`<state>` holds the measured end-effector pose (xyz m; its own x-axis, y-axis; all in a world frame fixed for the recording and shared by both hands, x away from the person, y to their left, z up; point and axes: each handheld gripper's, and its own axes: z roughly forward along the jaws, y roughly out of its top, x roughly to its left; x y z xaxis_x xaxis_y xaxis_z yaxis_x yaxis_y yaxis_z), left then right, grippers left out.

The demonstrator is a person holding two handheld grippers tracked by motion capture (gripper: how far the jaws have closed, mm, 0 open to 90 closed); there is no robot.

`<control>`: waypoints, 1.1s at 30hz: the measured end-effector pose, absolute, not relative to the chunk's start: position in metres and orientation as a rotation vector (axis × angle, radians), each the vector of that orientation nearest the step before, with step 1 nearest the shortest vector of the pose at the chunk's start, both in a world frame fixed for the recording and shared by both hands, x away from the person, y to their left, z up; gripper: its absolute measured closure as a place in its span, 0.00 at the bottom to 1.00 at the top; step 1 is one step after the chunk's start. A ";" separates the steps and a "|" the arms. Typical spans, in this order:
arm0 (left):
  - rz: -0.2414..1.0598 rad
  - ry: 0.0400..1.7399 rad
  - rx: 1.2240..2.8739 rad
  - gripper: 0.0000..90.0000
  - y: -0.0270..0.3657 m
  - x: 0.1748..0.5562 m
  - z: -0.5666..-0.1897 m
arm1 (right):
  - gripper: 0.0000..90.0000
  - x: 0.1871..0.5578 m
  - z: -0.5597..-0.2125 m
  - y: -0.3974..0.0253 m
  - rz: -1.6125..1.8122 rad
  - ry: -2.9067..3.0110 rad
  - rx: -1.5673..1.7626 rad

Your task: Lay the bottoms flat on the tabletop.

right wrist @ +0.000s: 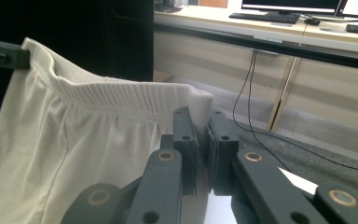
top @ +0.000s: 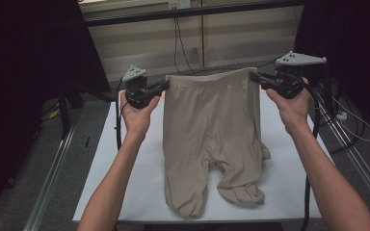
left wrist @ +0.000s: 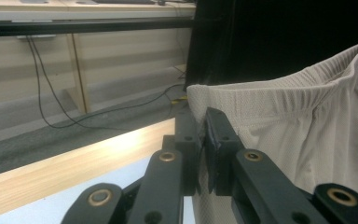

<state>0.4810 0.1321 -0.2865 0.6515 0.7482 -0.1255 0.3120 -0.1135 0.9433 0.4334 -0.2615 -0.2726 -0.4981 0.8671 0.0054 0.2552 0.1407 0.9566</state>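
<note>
- One pair of beige shorts (top: pixel 212 130), two legs, hanging between my two tongs over the white worktop (top: pixel 125 192); both leg ends rest crumpled on it.
- My left tongs (top: pixel 163 87) are clamped tight on the waistband's left corner.
- My right tongs (top: pixel 255 77) are clamped tight on the right corner.
- Waistband (right wrist: pixel 135 95) is stretched between them, sagging slightly.
- Two hands, one per tongs.

The bench (top: pixel 125 183) has a plain white top with a pale wooden strip along its far edge. On it lie the two leg ends of the beige trousers (top: pixel 212 134), crumpled near the front edge, while the upper part of the trousers is lifted above the surface.
</note>
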 end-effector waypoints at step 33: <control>0.397 1.123 1.817 0.63 0.121 0.539 -0.379 | 0.58 0.507 -0.377 -0.261 1.115 1.921 1.389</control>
